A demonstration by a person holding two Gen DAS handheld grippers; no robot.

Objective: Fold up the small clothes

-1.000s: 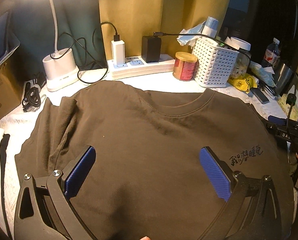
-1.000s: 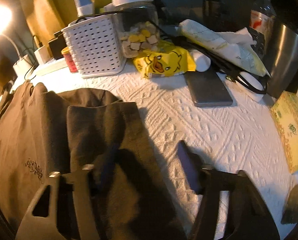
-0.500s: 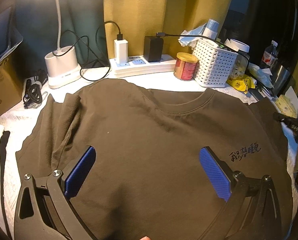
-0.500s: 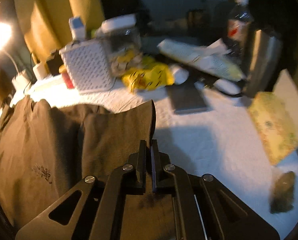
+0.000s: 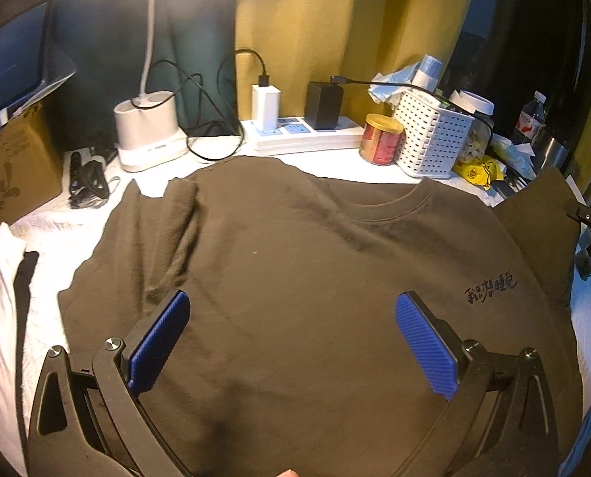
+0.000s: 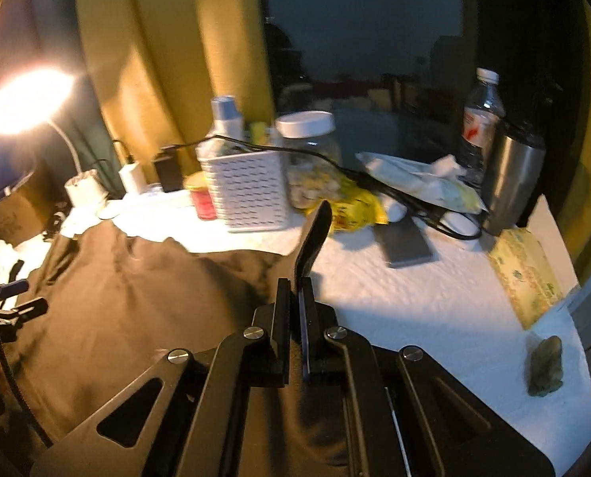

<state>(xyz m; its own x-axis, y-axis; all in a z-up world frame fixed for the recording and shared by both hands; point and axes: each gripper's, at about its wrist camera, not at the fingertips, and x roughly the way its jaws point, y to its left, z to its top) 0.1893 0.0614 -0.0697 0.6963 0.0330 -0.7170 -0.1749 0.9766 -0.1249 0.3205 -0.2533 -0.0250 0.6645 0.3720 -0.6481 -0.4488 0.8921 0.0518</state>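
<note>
A dark brown T-shirt (image 5: 295, 262) lies front up on the white cloth-covered table (image 5: 77, 238), with black lettering (image 5: 490, 288) on its chest. My left gripper (image 5: 291, 334) hovers open above the shirt's lower middle, its blue pads (image 5: 158, 340) wide apart with nothing between them. My right gripper (image 6: 297, 302) is shut on the shirt's right sleeve (image 6: 313, 238), which stands lifted off the table edge-on. In the left wrist view that raised sleeve (image 5: 541, 218) stands up at the right, with part of the right gripper beside it.
Along the back stand a lamp base (image 5: 146, 135), a power strip with chargers (image 5: 295, 135), a red can (image 5: 381, 139) and a white basket (image 5: 430, 139). Right of the shirt lie a yellow snack bag (image 6: 355, 206), a phone (image 6: 404, 240), a steel cup (image 6: 512, 177), a bottle (image 6: 480, 115) and a tissue pack (image 6: 524, 272).
My right gripper went from open around the sleeve to shut on it, then rose, lifting the sleeve off the table. The left gripper drew back a little over the shirt.
</note>
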